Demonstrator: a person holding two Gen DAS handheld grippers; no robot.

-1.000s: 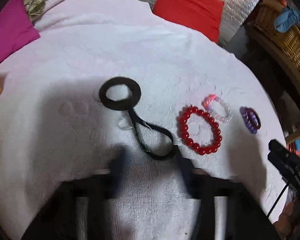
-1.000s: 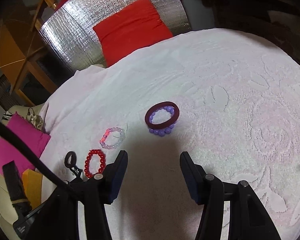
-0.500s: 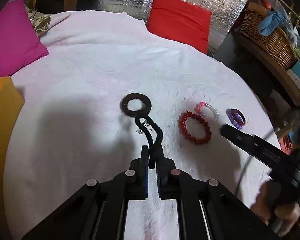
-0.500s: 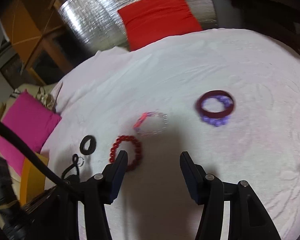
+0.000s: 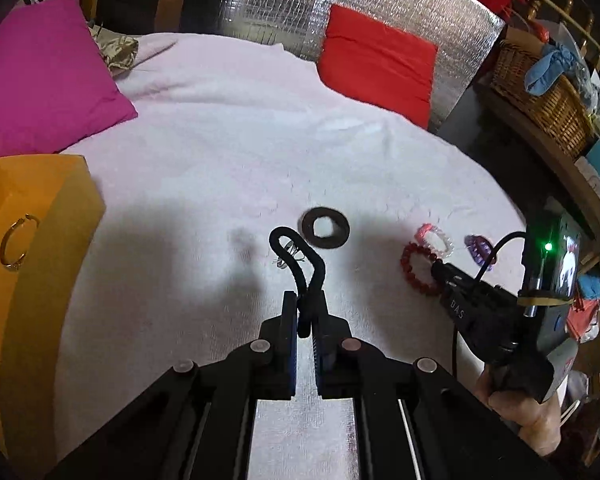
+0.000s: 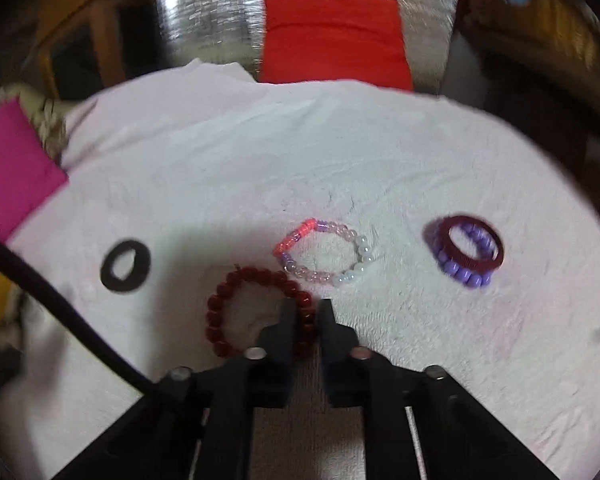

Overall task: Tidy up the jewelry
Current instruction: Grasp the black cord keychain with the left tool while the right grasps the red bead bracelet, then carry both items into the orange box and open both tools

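The left gripper [image 5: 305, 312] pinches a black cord loop [image 5: 298, 258] lifted above the pink towel [image 5: 228, 140]. The right gripper [image 6: 305, 312] fingers close on the red bead bracelet [image 6: 256, 312], near the pastel bracelet [image 6: 324, 254].

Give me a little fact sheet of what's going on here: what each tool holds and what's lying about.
Left gripper: shut on a black cord
Right gripper: shut on the red bead bracelet
Surface: pale pink cloth
Lying loose: black ring, pink and white bracelet, purple bracelet
Left side: orange box with a gold ring on it
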